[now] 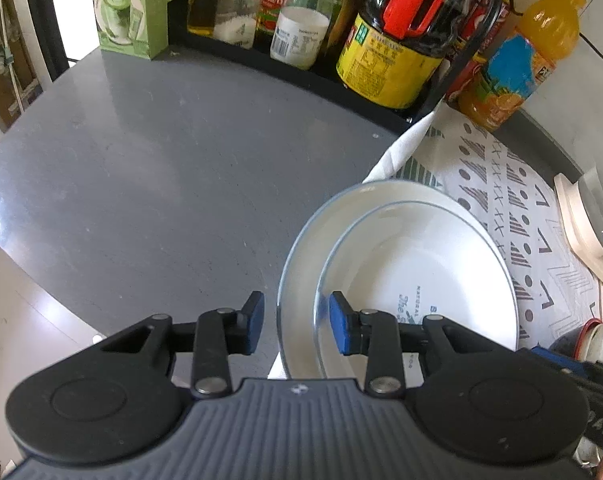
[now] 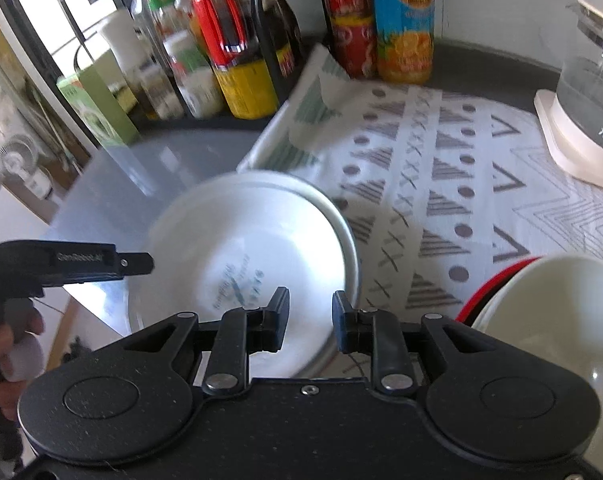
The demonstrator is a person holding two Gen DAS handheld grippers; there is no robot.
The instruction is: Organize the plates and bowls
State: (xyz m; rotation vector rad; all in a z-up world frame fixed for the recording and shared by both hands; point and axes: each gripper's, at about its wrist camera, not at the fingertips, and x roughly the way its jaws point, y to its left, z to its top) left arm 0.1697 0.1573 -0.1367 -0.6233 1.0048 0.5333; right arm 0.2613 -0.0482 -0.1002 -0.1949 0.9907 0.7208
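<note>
White ceramic: 2 plates (image 1: 429, 256) are stacked, the smaller in the larger, at the edge of the patterned cloth (image 1: 513, 184) on the grey table (image 1: 141, 160). The left tool (image 1: 296, 328) is held wide apart, its 2 pads astride the near rim of the stack without touching. The right tool (image 2: 311, 324) is parted, empty, above the same plates. A cream bowl (image 2: 561, 304) over a red-rimmed one is seen at right. Bottles (image 1: 385, 52) are racked behind.

A shiny gray counter (image 1: 149, 152) catches bright daylight, with a black rack (image 1: 301, 68) full of bottles at the back and a pale floor (image 1: 29, 320) below.
</note>
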